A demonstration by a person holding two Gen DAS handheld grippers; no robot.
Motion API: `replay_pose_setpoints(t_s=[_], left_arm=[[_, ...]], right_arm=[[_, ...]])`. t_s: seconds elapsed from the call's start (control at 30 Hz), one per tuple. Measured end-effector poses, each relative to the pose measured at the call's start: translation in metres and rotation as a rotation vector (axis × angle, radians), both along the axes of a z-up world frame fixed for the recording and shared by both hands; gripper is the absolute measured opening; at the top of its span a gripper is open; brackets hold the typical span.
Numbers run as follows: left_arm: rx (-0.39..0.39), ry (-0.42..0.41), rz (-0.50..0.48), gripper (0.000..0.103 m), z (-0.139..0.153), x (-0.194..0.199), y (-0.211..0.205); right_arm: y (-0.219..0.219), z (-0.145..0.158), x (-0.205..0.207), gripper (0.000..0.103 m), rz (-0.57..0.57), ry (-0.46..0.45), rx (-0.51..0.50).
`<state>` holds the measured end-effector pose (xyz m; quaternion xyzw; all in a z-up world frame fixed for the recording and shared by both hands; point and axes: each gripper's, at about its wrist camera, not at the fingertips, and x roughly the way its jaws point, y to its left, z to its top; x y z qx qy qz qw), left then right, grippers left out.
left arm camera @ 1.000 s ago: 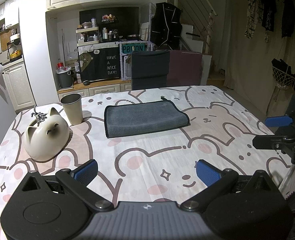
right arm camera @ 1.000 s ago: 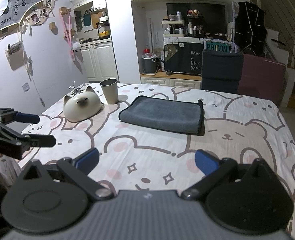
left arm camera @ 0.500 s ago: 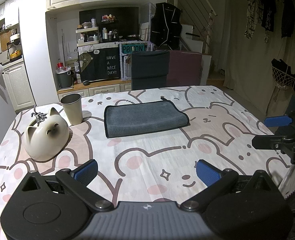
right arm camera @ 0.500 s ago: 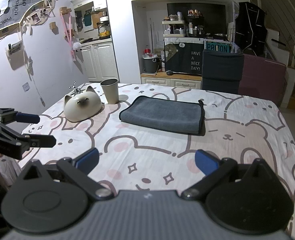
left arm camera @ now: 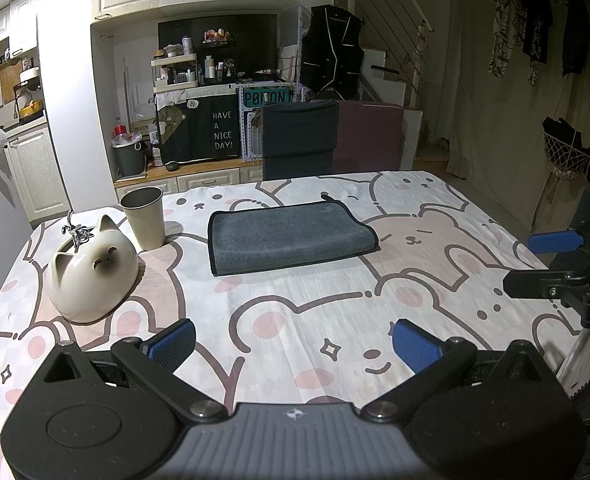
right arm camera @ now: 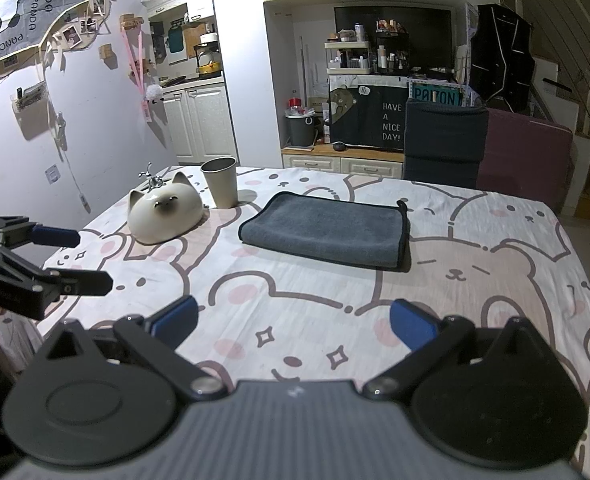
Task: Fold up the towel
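Observation:
A grey towel [left arm camera: 287, 240] lies folded flat in a rectangle on the bear-print tablecloth [left arm camera: 295, 312], toward the far side. It also shows in the right wrist view [right arm camera: 327, 232]. My left gripper [left arm camera: 293, 344] is open and empty, near the table's front edge, well short of the towel. My right gripper [right arm camera: 293, 328] is open and empty, also near the front edge. Each gripper shows in the other's view: the right one at the right edge [left arm camera: 535, 260], the left one at the left edge [right arm camera: 75, 260].
A white cat-shaped ceramic bowl [left arm camera: 91, 272] and a beige cup [left arm camera: 145, 216] stand left of the towel. A dark chair [left arm camera: 299, 140] and a maroon one [left arm camera: 369, 136] stand behind the table. Cabinets and shelves line the back wall.

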<state>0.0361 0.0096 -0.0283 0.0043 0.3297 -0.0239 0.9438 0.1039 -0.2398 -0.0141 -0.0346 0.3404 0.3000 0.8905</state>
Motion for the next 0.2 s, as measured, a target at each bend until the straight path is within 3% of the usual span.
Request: replay_pose_setpoints(t_s=[0.2], left_arm=[[-0.001,0.001,0.003,0.103,-0.0001,-0.0001,0.0002]], right_arm=[[0.0003,0.0011,0.0004,0.103,0.001,-0.003,0.004]])
